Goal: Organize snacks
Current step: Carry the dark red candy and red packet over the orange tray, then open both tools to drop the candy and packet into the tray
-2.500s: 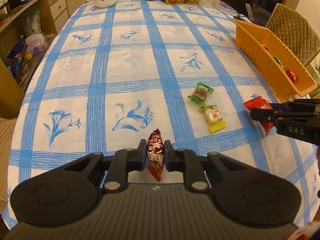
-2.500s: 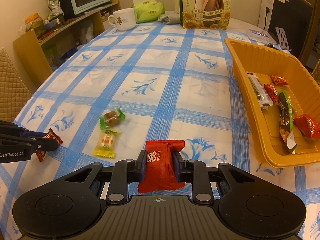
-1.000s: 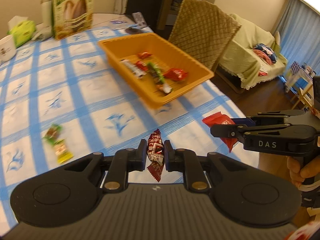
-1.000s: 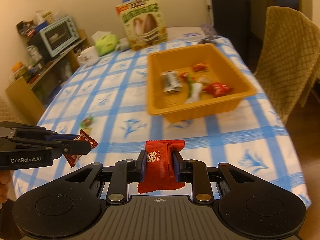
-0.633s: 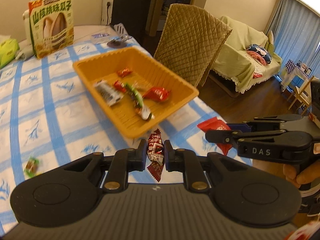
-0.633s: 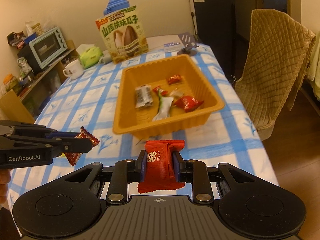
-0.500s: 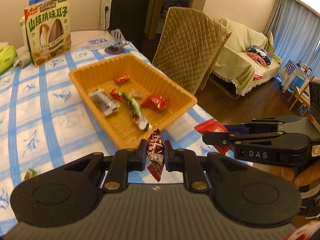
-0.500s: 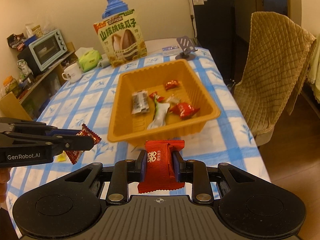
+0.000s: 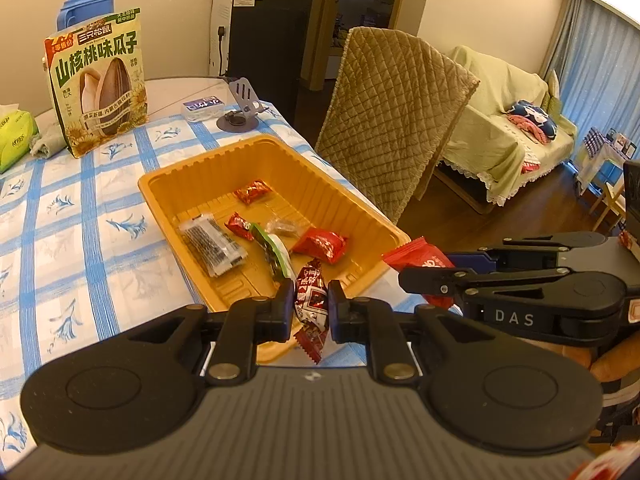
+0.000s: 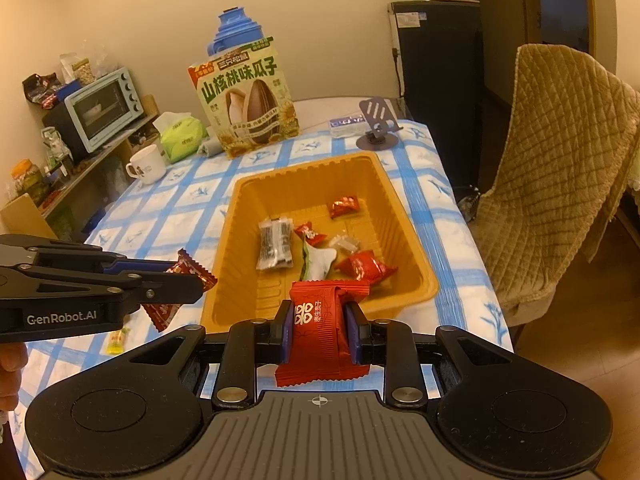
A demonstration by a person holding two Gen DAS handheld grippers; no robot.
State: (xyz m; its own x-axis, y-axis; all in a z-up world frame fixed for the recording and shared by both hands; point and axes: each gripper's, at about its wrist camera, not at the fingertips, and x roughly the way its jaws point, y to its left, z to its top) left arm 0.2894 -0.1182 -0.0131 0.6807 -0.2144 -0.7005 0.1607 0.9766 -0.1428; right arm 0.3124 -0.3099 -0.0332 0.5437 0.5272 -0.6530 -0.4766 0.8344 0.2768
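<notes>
- The orange tray [image 10: 404, 240] sits on the checked desk [image 9: 80, 216], already holding several wrapped snacks
- The left claw [image 9: 311, 307] pinches a dark red candy [image 9: 310, 300] upright, long axis vertical, at the tray's near wall
- The right claw [image 10: 318, 334] is clamped on a flat red packet [image 10: 320, 336], just short of the tray's near rim
- From both claws the tray lies ahead and below; the left looks slightly nearer, so I judge its candy can be dropped in first
</notes>
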